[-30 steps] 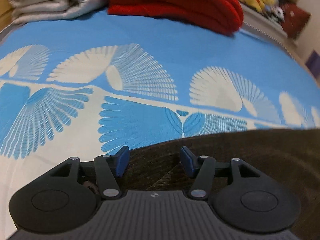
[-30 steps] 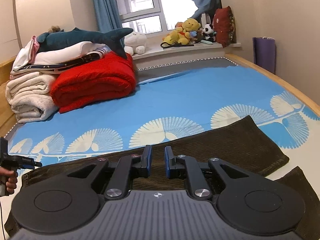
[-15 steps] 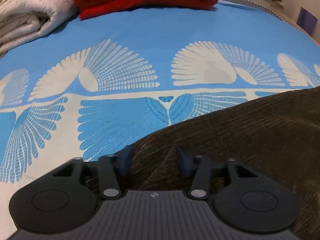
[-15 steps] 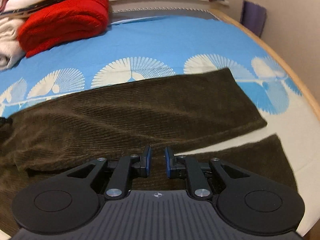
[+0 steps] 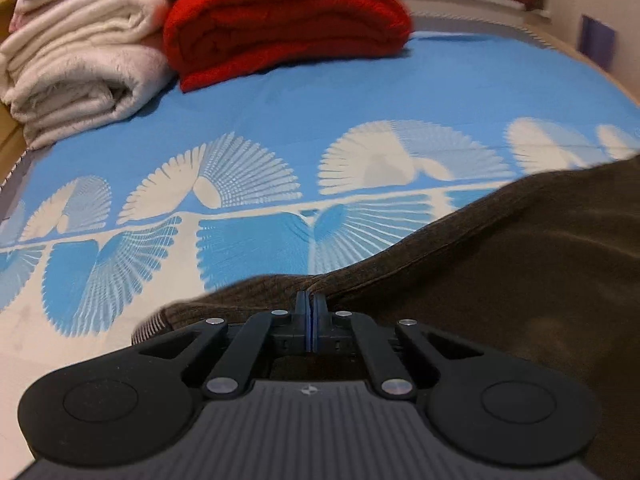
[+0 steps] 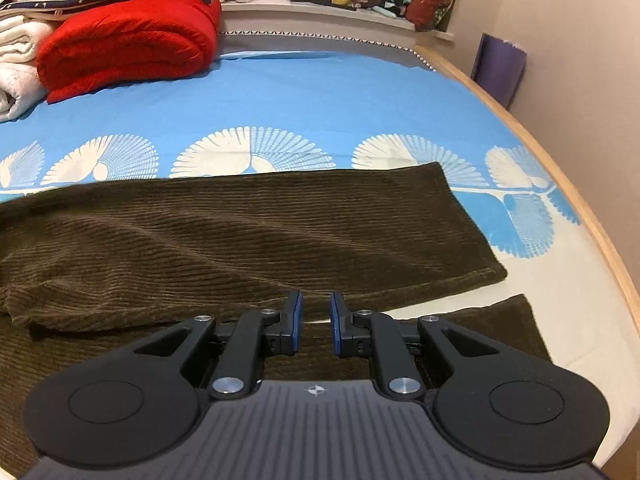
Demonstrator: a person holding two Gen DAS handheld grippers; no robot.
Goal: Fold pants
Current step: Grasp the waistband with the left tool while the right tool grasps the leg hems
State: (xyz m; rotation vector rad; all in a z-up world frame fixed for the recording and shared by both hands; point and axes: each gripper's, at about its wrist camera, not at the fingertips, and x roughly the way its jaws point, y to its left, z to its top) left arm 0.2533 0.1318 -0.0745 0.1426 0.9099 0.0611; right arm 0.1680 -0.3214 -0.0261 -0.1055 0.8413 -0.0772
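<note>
Ribbed brown corduroy pants (image 6: pixel 248 224); smooth printed bedsheet (image 6: pixel 320 96).

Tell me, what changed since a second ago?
The left gripper closed its jaws on the pants edge and is lifting it, bunched. The right gripper tipped down over the legs, its narrow jaw gap unchanged, holding nothing. The red blanket stayed put.

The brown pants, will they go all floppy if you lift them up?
Probably floppy: the brown pants already ripple and sag on the bed. Their thick ribbed cloth looks fairly heavy and grippy, so it likely won't slip easily.
</note>
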